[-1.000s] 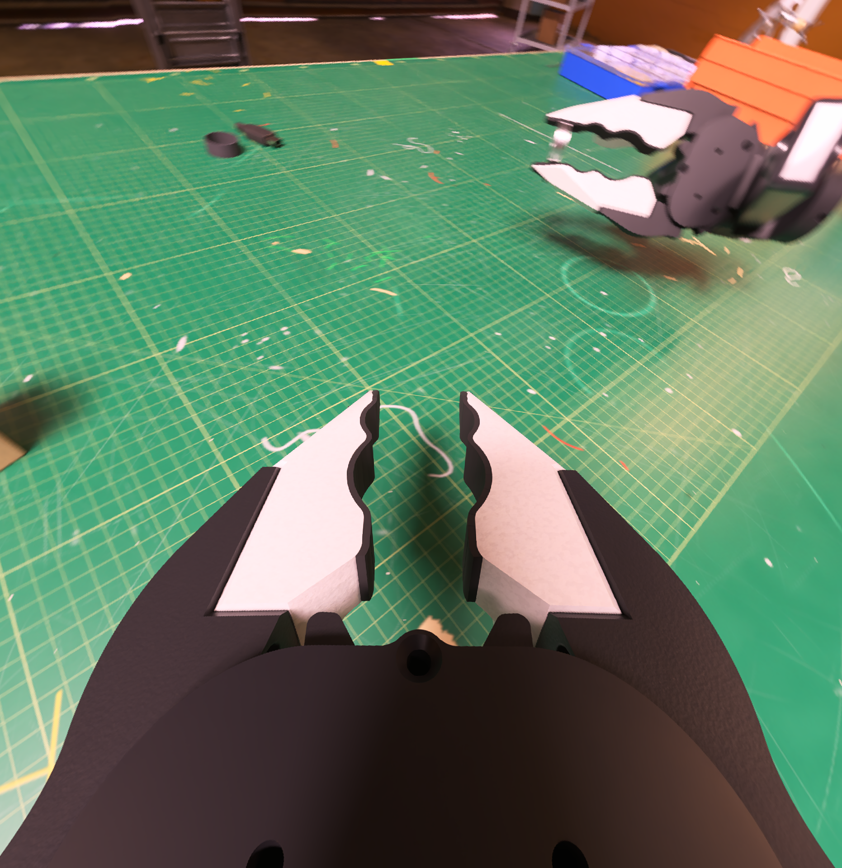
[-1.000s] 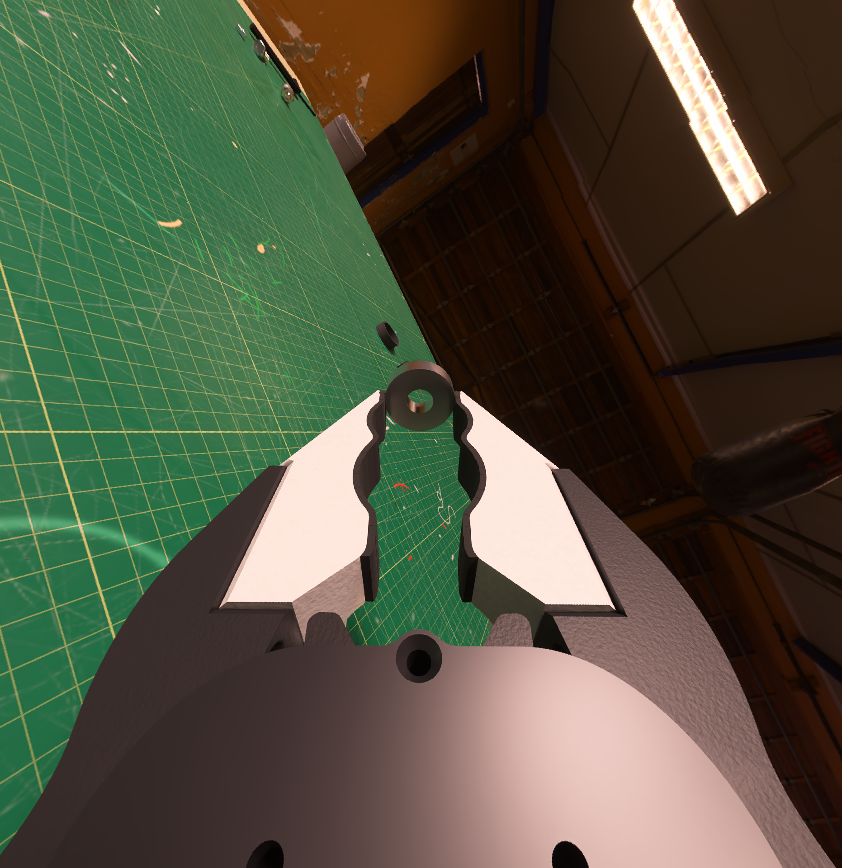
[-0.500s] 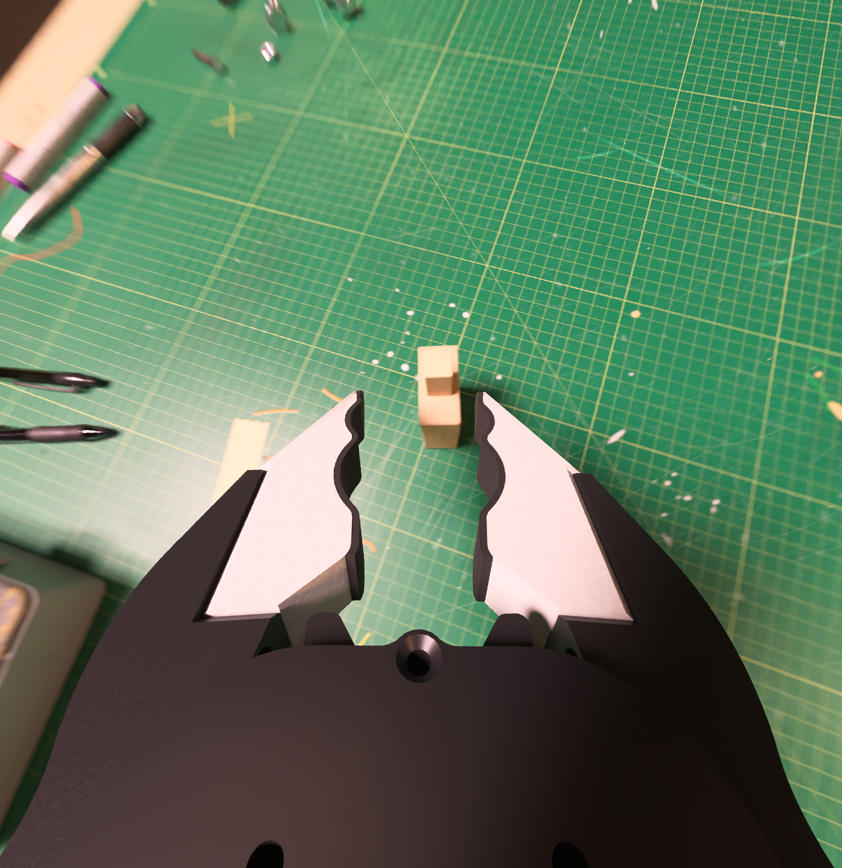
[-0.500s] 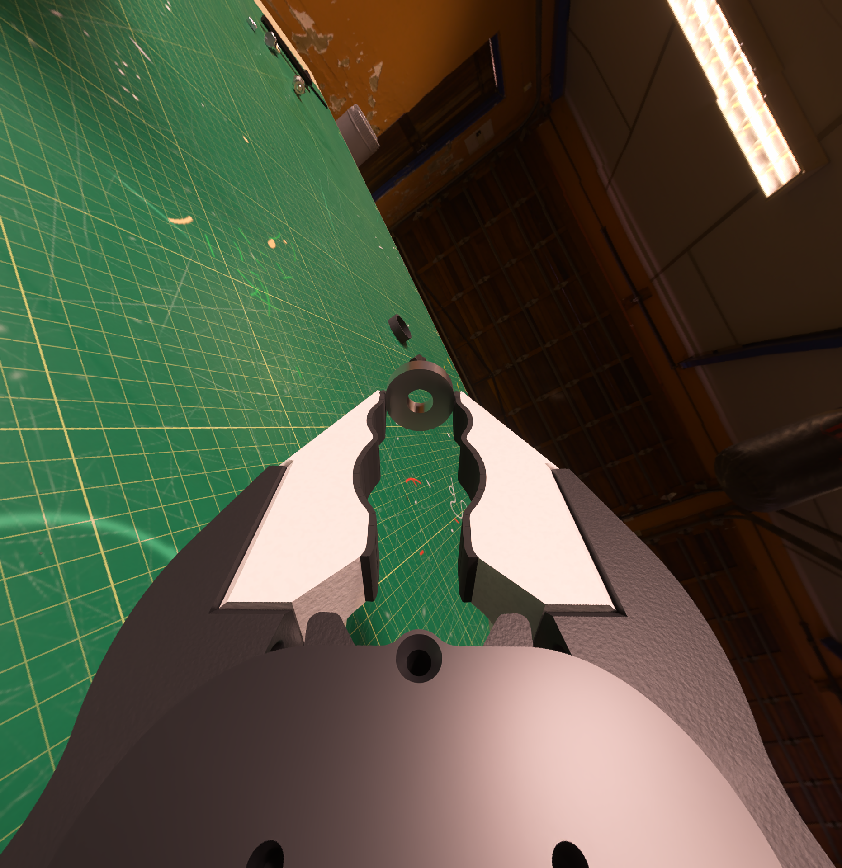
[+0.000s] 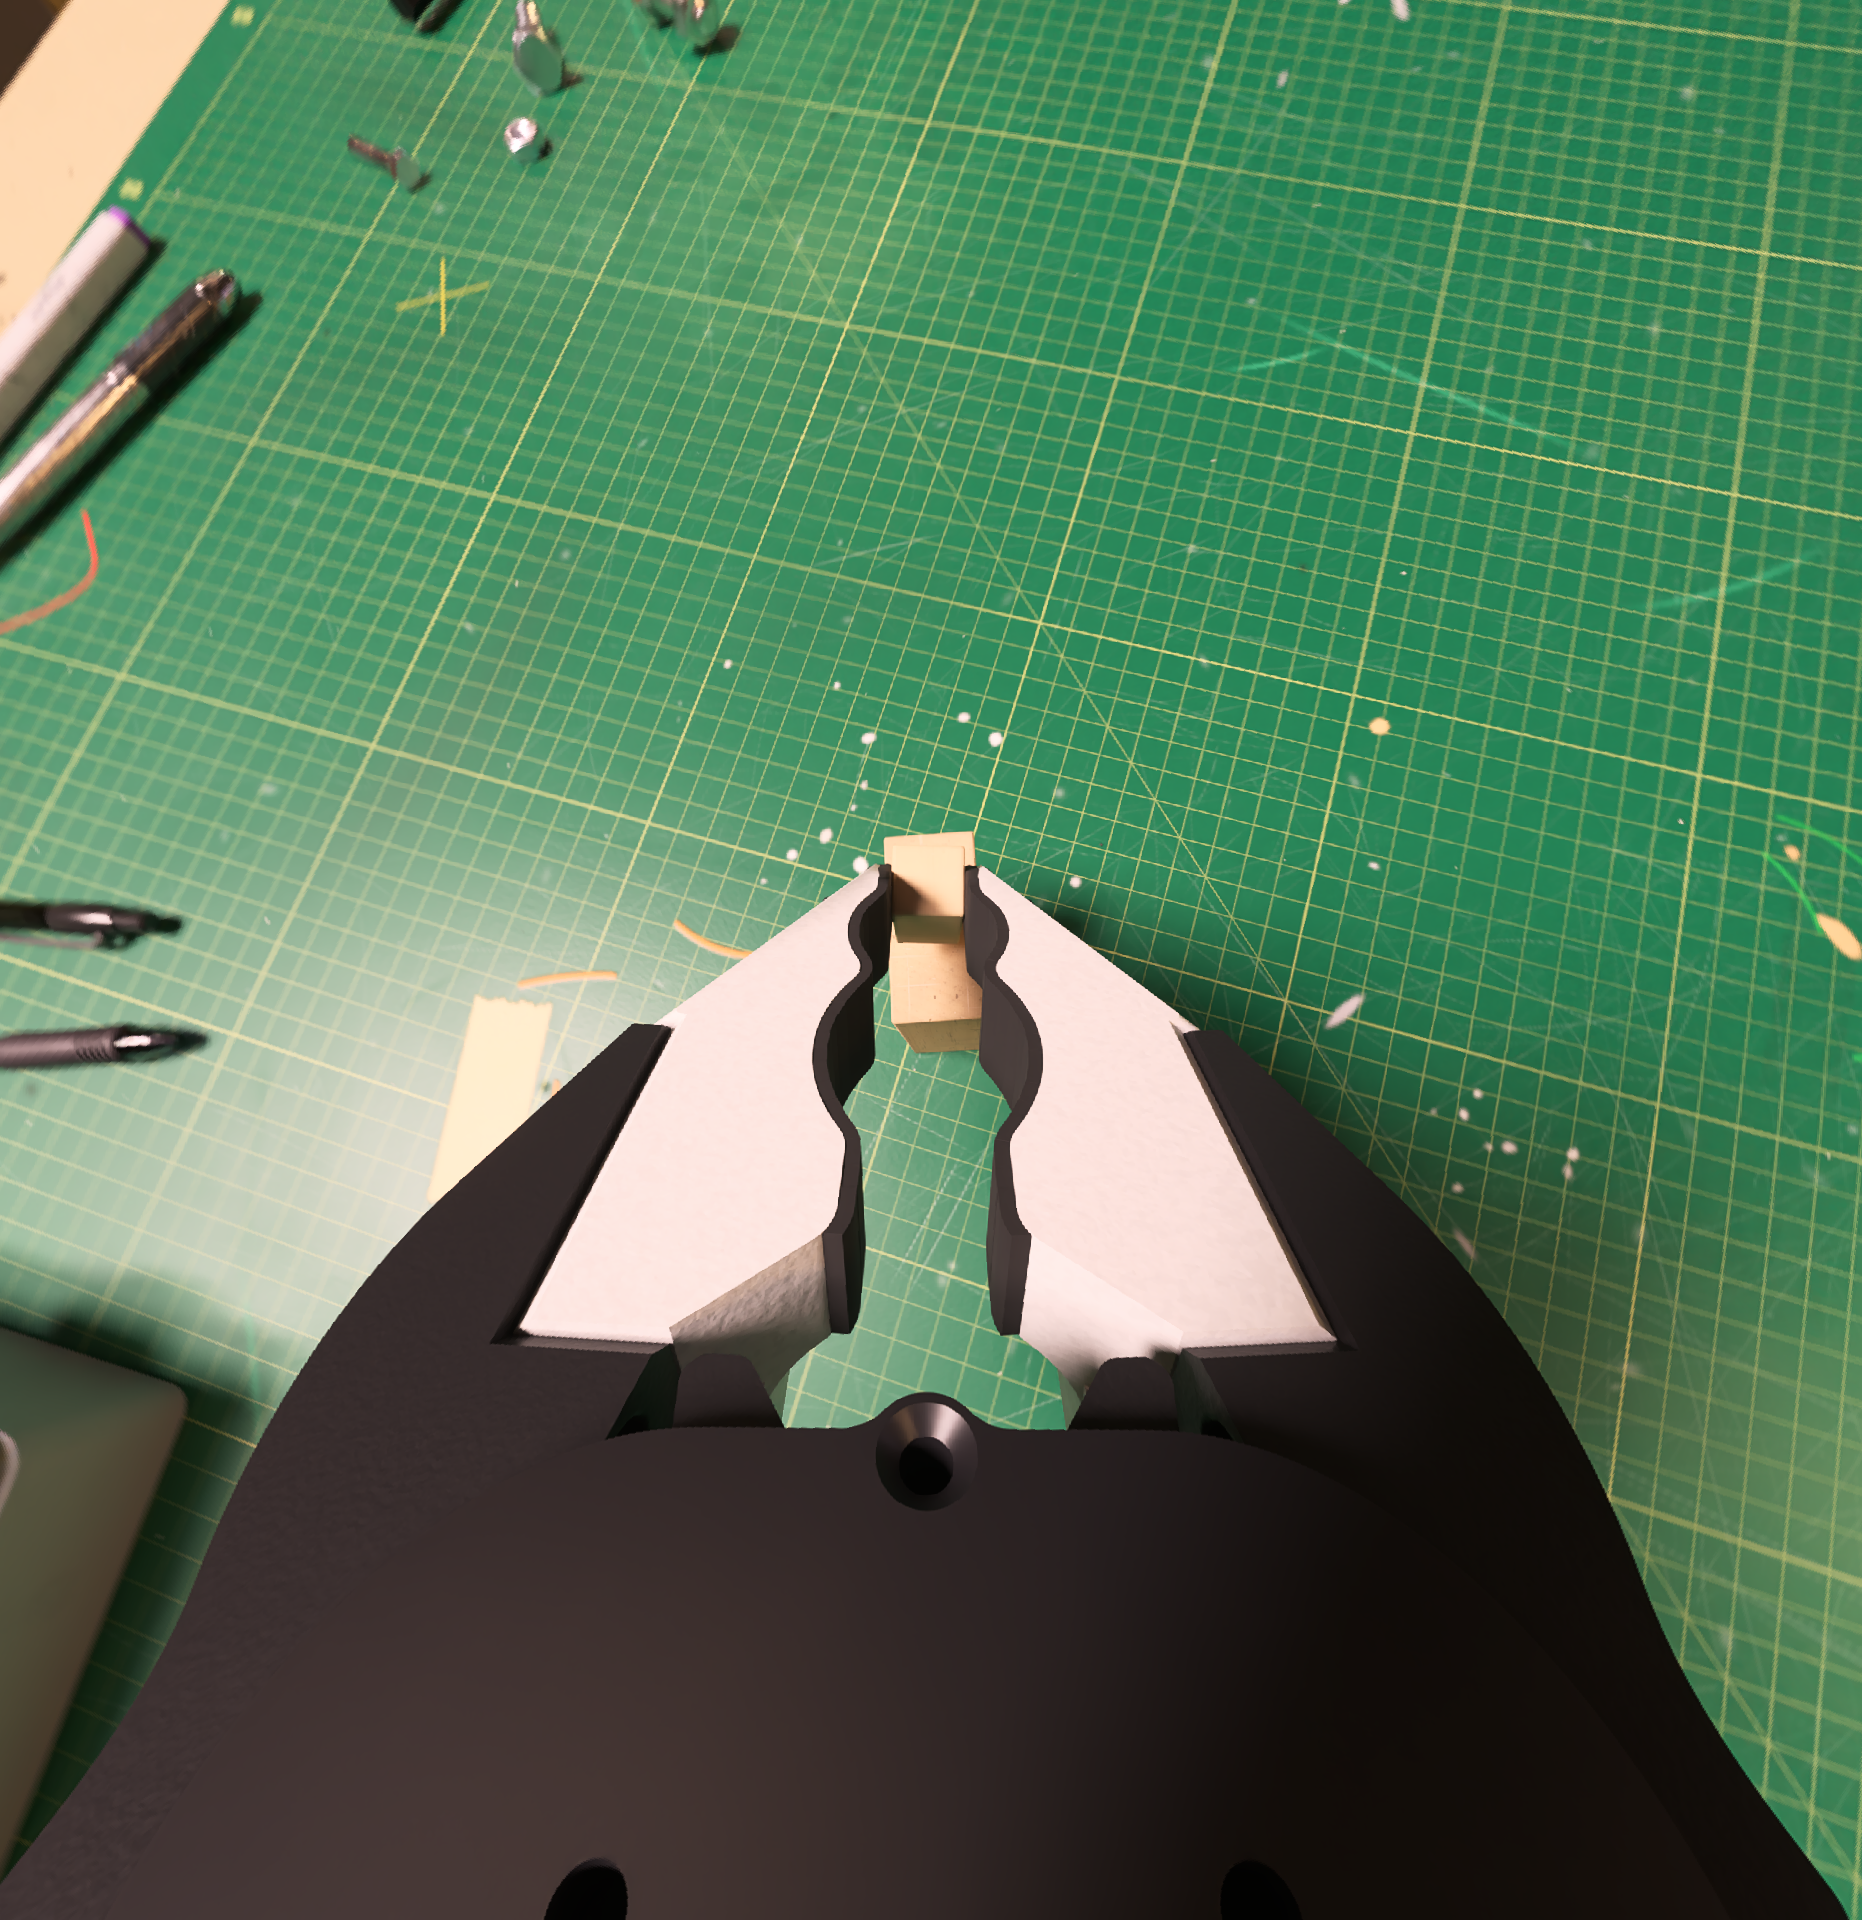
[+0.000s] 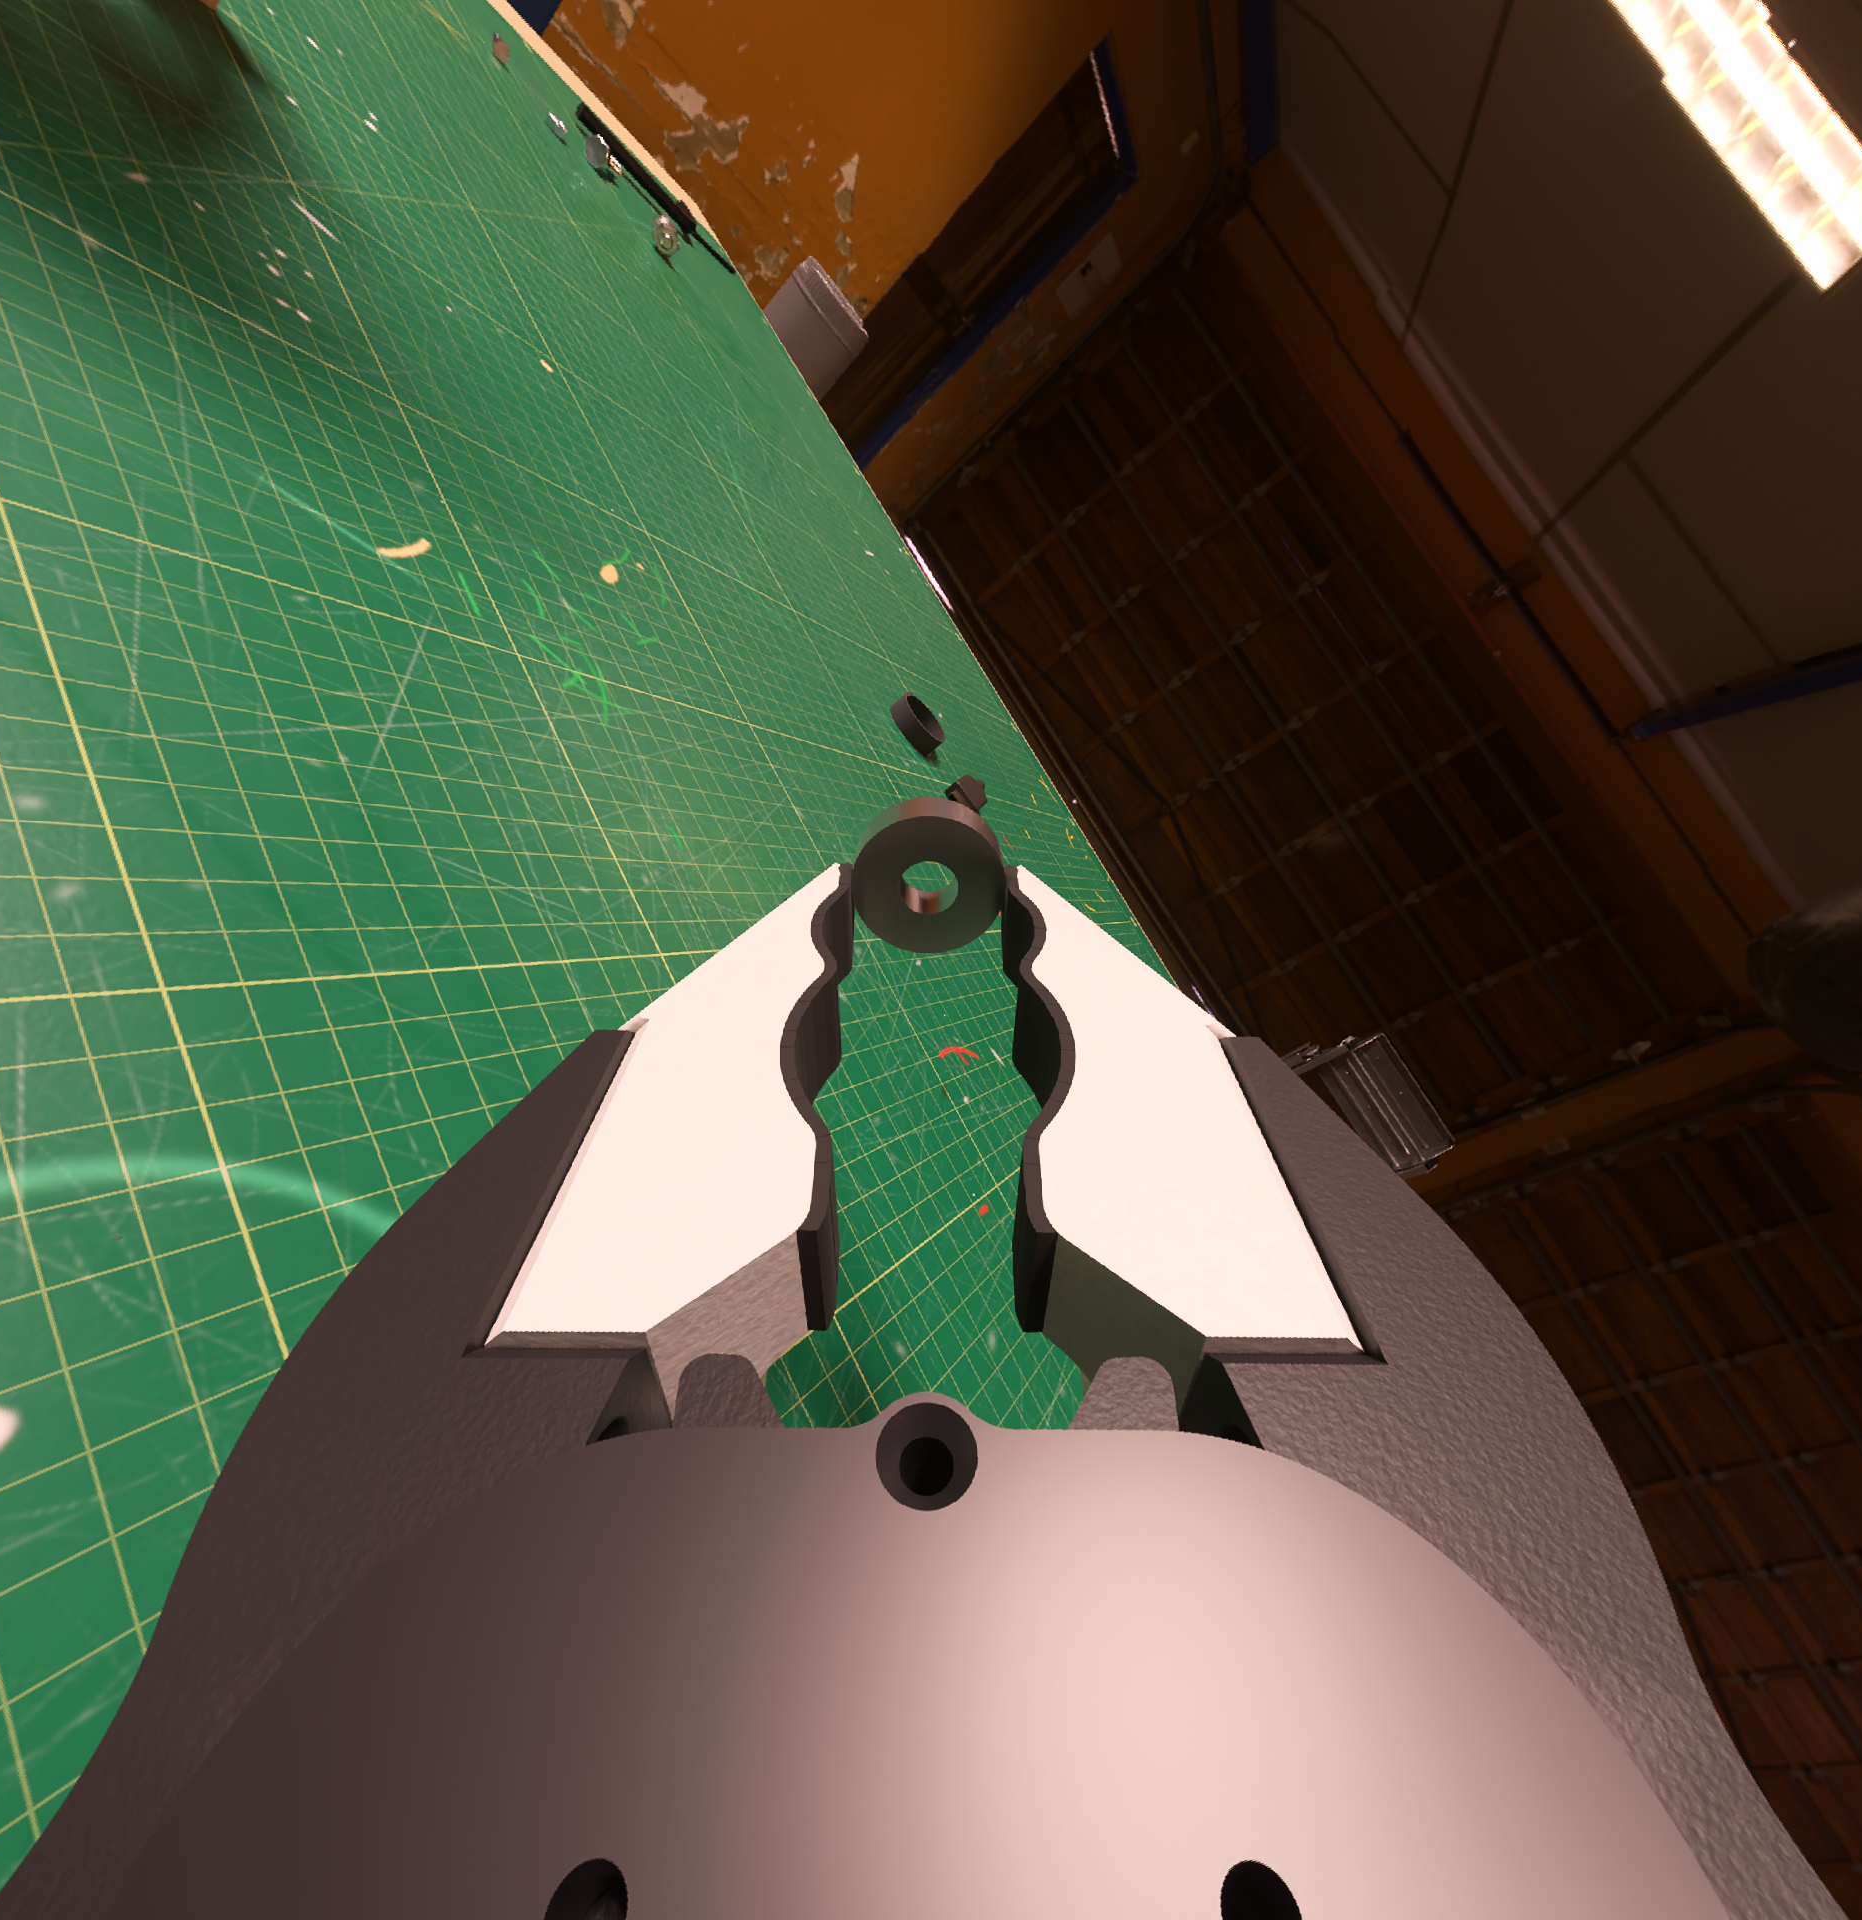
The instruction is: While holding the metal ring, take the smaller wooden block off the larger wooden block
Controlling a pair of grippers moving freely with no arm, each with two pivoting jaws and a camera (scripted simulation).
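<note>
The left gripper (image 5: 927, 883) is closing its dark, wavy-edged tips on the smaller wooden block (image 5: 928, 894), which is sitting on the far end of the larger wooden block (image 5: 939, 995); both tips look to be touching the small block's sides, so the pinch seems made. The right gripper (image 6: 927, 883) is pinching the metal ring (image 6: 927, 885) between its tips, holding it off the table (image 6: 283, 623) with the hole facing the camera.

The step in hand appears to be the grasp before the lift. The next move probably calls for a straight rise, squeezing firmly enough that the small block comes away without dragging the larger one along (the tips are also lying close beside its upper sides).

Both blocks are pale, smooth, square-edged wood; the ring is thick, dull grey metal with a small bore. The table is wearing a green gridded cutting mat, scratched and paint-flecked, with pens (image 5: 85, 1044), a marker (image 5: 54, 332) and bolts (image 5: 537, 62) lying well apart.
</note>
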